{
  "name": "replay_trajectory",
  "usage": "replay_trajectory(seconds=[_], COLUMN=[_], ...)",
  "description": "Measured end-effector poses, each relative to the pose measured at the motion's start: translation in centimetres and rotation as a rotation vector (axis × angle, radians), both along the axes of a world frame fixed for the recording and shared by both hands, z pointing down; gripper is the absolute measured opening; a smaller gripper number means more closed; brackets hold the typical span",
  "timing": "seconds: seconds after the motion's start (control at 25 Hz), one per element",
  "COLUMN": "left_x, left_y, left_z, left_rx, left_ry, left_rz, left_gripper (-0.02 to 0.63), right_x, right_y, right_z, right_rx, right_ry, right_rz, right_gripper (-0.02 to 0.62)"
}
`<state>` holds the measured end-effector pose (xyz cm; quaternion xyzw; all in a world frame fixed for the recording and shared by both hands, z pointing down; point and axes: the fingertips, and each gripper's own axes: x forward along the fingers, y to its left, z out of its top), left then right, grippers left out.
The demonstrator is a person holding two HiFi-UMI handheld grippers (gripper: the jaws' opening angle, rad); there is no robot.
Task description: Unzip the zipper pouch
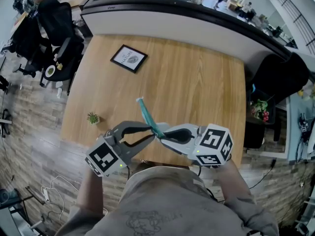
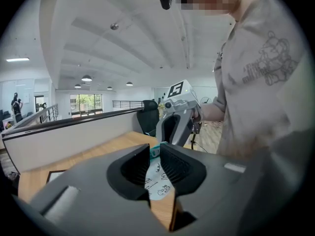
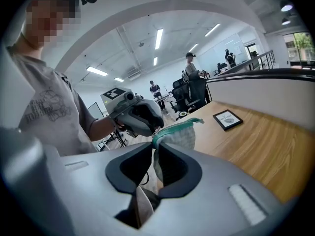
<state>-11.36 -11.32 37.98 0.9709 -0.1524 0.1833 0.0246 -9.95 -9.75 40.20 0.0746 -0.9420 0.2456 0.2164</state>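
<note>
The zipper pouch [image 1: 147, 114] is a white printed pouch with a teal zipper edge, held in the air above the near edge of the wooden table [image 1: 197, 82]. It sticks up and away from both grippers. My right gripper [image 1: 163, 135] is shut on the pouch [image 3: 179, 134], with the fabric pinched between its jaws [image 3: 153, 149]. My left gripper [image 1: 150, 132] faces it from the left. Its jaws [image 2: 155, 154] stand a little apart, with the pouch [image 2: 158, 181] showing in the gap and no pad pressing on it. The two grippers almost touch tip to tip.
A framed picture [image 1: 129, 58] lies at the far left of the table and a small potted plant [image 1: 92, 117] stands near its left edge. A curved partition [image 1: 172, 18] runs behind the table. Office chairs [image 1: 54, 28] stand at the left and a black chair [image 1: 275, 77] at the right.
</note>
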Motion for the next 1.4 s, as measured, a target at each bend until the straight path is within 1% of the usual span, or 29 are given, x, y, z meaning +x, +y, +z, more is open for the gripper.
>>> replay_trajectory(seconds=[0.04, 0.12, 0.2, 0.24, 0.32, 0.4, 0.56, 0.6, 0.72, 0.8, 0.92, 1.0, 1.12, 1.2, 1.28, 1.32, 1.4], left_x=[0.1, 0.1, -0.1, -0.1, -0.1, 0.0, 0.6, 0.8, 0.9, 0.9, 0.9, 1.0, 1.2, 1.1, 1.0, 0.8, 0.6], left_y=[0.1, 0.2, 0.0, 0.0, -0.1, 0.0, 0.7, 0.7, 0.2, -0.1, -0.2, -0.3, -0.2, -0.1, -0.4, -0.8, -1.5], left_z=[0.0, 0.1, 0.2, 0.1, -0.2, -0.3, 0.2, 0.4, 0.9, 1.1, 1.2, 1.1, 0.9, 1.1, 0.7, 0.3, -0.2], left_rx=[-0.009, -0.032, -0.035, -0.040, -0.077, -0.115, -0.166, -0.158, -0.072, -0.045, -0.023, 0.003, 0.071, 0.099, 0.121, 0.135, 0.153], left_ry=[0.001, 0.009, 0.005, 0.015, 0.056, 0.083, 0.092, 0.087, 0.048, 0.027, -0.001, -0.015, -0.046, -0.057, -0.041, -0.027, -0.009], left_rz=[0.006, 0.004, 0.011, 0.011, -0.003, -0.021, 0.013, 0.011, -0.004, -0.013, -0.010, -0.011, -0.012, -0.020, -0.047, -0.064, -0.087], left_gripper=[0.054, 0.052, 0.037, 0.026, 0.009, 0.009, 0.017, 0.022, 0.025, 0.098, 0.101, 0.100, 0.097, 0.082, 0.040, 0.008, 0.011], right_x=[0.0, 0.1, 0.2, 0.2, 0.4, 0.5, 0.3, 0.3, 0.5, 0.4, 0.3, 0.3, 0.3, 0.5, 0.7, 0.7, 0.7], right_y=[0.0, -0.1, -0.3, -0.4, -0.8, -1.0, -1.3, -1.5, -1.9, -1.9, -2.0, -2.1, -2.2, -2.5, -2.8, -2.9, -2.8], right_z=[0.0, 0.0, 0.3, 0.4, 0.7, 0.9, 1.0, 1.0, 1.1, 1.0, 1.1, 1.0, 0.9, 0.9, 1.0, 1.0, 1.0], right_rx=[0.005, 0.003, 0.000, 0.000, 0.003, 0.006, 0.026, 0.031, 0.031, 0.021, 0.012, 0.002, -0.017, -0.023, -0.027, -0.029, -0.031], right_ry=[0.004, 0.007, 0.011, 0.015, 0.026, 0.035, 0.046, 0.048, 0.056, 0.051, 0.051, 0.044, 0.030, 0.030, 0.031, 0.031, 0.029], right_rz=[-0.003, -0.002, 0.007, 0.014, 0.027, 0.034, 0.042, 0.047, 0.058, 0.056, 0.061, 0.068, 0.077, 0.089, 0.099, 0.099, 0.091], right_gripper=[0.054, 0.054, 0.054, 0.054, 0.054, 0.054, 0.054, 0.054, 0.054, 0.054, 0.054, 0.054, 0.054, 0.054, 0.054, 0.054, 0.054])
